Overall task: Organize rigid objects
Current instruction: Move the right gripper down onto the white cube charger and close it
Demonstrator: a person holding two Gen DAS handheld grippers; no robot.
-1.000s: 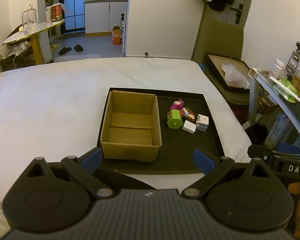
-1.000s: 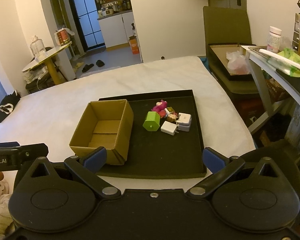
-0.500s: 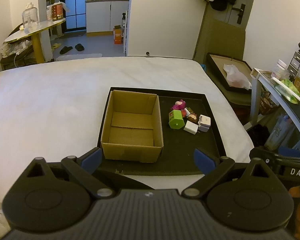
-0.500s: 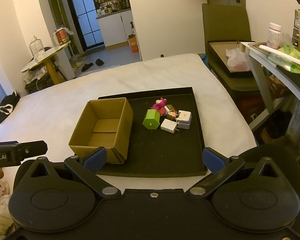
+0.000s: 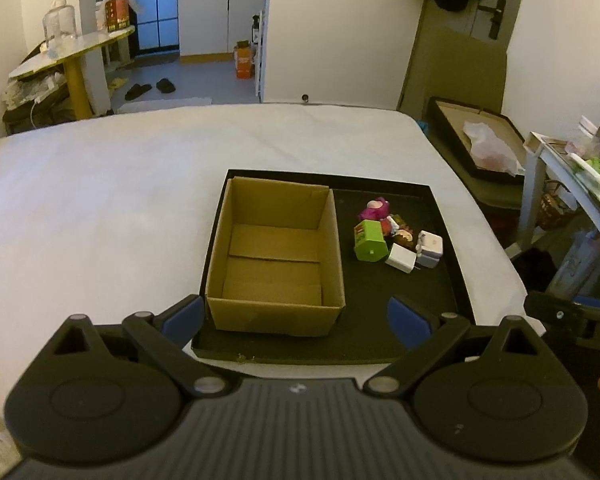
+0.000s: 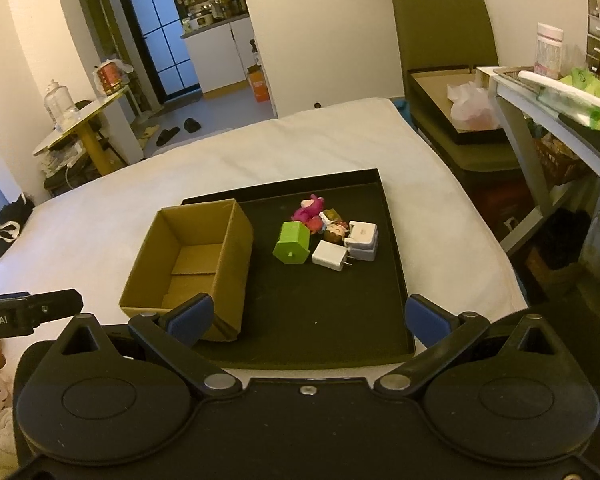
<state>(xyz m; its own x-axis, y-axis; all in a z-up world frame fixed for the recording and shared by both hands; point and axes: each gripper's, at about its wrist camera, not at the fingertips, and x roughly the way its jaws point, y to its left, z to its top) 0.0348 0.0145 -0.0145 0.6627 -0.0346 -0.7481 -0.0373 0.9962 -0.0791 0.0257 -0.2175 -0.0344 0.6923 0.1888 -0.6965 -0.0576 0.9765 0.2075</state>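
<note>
White bedding (image 5: 100, 208) with a soft, faintly wrinkled surface carries a shallow black tray (image 5: 440, 216) of square outline with a low raised rim. On the tray's left half stands a cardboard box (image 5: 276, 312), rectangular and open-topped, its matte brown walls upright, its floor flaps visible and its long axis running away from the cameras. Right of the box, apart from it, lies a tight cluster of small rigid objects: a green hexagonal block (image 6: 292, 243) lying on its side with one flat end toward the cameras; a white plug adapter (image 6: 330, 255), smooth and cuboid, prongs pointing right; a pale grey-white cube (image 6: 363, 240) touching it; a magenta figure (image 6: 309, 209) at the far end; and a small brown-headed figurine (image 6: 334, 233) in the middle. Left gripper (image 5: 296, 320) and right gripper (image 6: 308, 318) hover at the tray's near edge, blue-padded fingers spread wide, holding nothing.
</note>
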